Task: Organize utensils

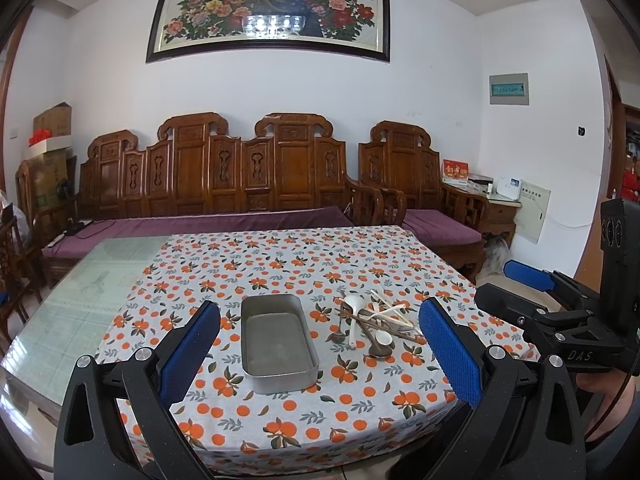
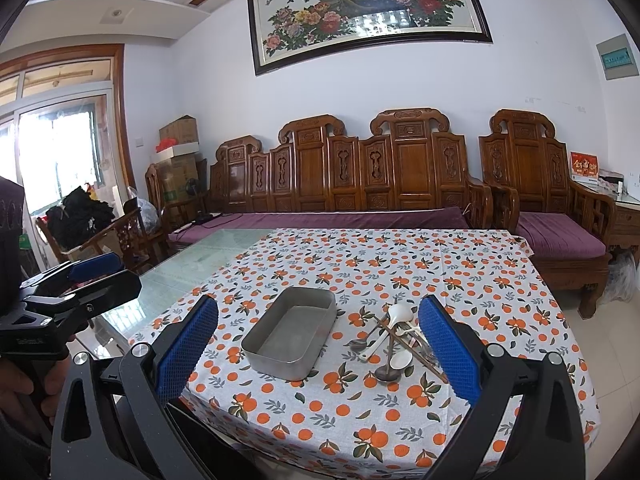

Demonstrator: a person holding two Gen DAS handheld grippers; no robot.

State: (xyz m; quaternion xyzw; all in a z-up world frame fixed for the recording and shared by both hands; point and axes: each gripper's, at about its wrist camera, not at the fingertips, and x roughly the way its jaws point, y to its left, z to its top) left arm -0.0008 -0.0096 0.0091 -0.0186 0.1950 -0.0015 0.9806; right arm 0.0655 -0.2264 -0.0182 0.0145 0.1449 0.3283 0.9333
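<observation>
An empty metal tray [image 1: 248, 344] stands on the orange-print tablecloth [image 1: 280, 256]. To its right lies a pile of utensils [image 1: 374, 322]: white spoons, metal spoons, chopsticks, a fork. My left gripper [image 1: 320, 344] is open and empty, held above the table's near edge. In the right wrist view the tray [image 2: 256, 350] sits centre and the utensil pile [image 2: 394, 340] right of it. My right gripper [image 2: 318, 344] is open and empty, also above the near edge. Each gripper shows in the other's view, the right one [image 1: 516, 284] and the left one [image 2: 100, 272].
A bare glass tabletop [image 1: 92, 280] extends left of the cloth. A carved wooden sofa [image 1: 208, 184] with purple cushions stands behind the table, an armchair [image 1: 420, 192] to its right. Boxes [image 2: 178, 152] are stacked in the far left corner.
</observation>
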